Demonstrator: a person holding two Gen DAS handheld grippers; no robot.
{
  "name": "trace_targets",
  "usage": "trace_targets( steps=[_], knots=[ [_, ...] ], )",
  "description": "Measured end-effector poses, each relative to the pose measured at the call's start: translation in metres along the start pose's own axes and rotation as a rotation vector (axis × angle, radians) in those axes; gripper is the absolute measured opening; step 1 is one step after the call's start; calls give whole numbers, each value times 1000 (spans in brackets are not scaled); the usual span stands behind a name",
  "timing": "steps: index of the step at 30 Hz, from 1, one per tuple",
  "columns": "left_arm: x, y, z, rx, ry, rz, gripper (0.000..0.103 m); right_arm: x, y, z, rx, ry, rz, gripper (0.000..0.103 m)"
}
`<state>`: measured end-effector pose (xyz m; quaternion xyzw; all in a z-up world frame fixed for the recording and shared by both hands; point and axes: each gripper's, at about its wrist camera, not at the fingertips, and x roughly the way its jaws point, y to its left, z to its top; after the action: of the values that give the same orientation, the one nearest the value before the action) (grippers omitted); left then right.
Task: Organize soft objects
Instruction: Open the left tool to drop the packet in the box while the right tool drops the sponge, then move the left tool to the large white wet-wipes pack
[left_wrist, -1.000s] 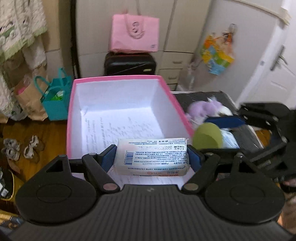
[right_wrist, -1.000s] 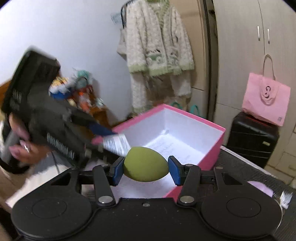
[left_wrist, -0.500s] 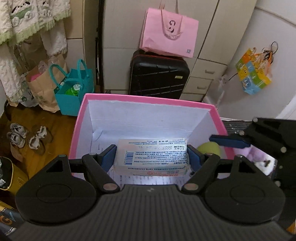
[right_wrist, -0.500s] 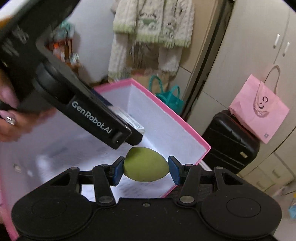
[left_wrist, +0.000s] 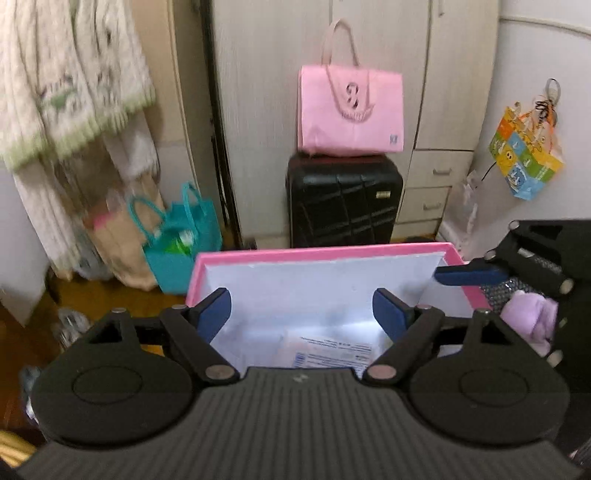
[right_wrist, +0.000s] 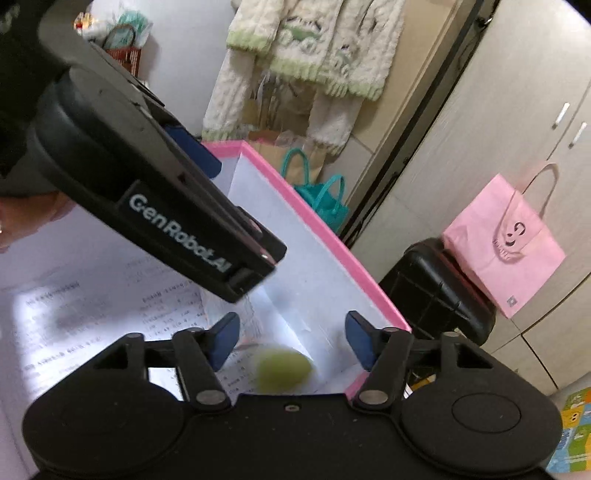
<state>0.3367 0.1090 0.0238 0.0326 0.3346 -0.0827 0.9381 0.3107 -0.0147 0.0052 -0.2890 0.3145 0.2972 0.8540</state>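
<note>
Now both grippers are hovering over the pink box, and both loads are already lying inside it. Left gripper is opening, fingers spread with nothing between them; the tissue pack is sitting on the box floor just below, partly hidden by the gripper body. Right gripper is opening too, fingers spread wide and clear of the green sponge egg, which is blurred and lying near the box's right wall, on the printed paper sheet lining the bottom.

Handling, as a guess: the egg is looking light, squashy and rounded, so it is likely rolling off if nudged; taking it across the fat middle is safest. The tissue pack is looking light, with soft filling under slick plastic wrap; gripping across the short sides is probably holding best, and squeezing hard is only denting it.

One more soft thing is waiting: a purple plush toy is lying on the surface just outside the box's right wall, in the left wrist view, close by the right gripper's body.

Around: a black suitcase with a pink bag on top is standing far behind the box, a teal tote is on the floor far left, a knit cardigan is hanging on the wall. In the way: the two grippers are crowding each other over the box, left one crossing the right wrist view; the box walls are limiting side approaches.
</note>
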Motion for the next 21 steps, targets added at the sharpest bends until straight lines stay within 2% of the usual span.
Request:
trace_targets(
  steps=[7, 15, 21],
  knots=[
    [-59, 4, -8, 51, -10, -52, 84, -69, -10, -13, 159, -93, 40, 71],
    [-131, -23, -32, 193, 9, -121, 84, -139, -24, -52, 432, -108, 108, 71],
    [-171, -55, -50, 276, 18, -224, 84, -173, -21, -81, 529, -108, 143, 71]
  ],
)
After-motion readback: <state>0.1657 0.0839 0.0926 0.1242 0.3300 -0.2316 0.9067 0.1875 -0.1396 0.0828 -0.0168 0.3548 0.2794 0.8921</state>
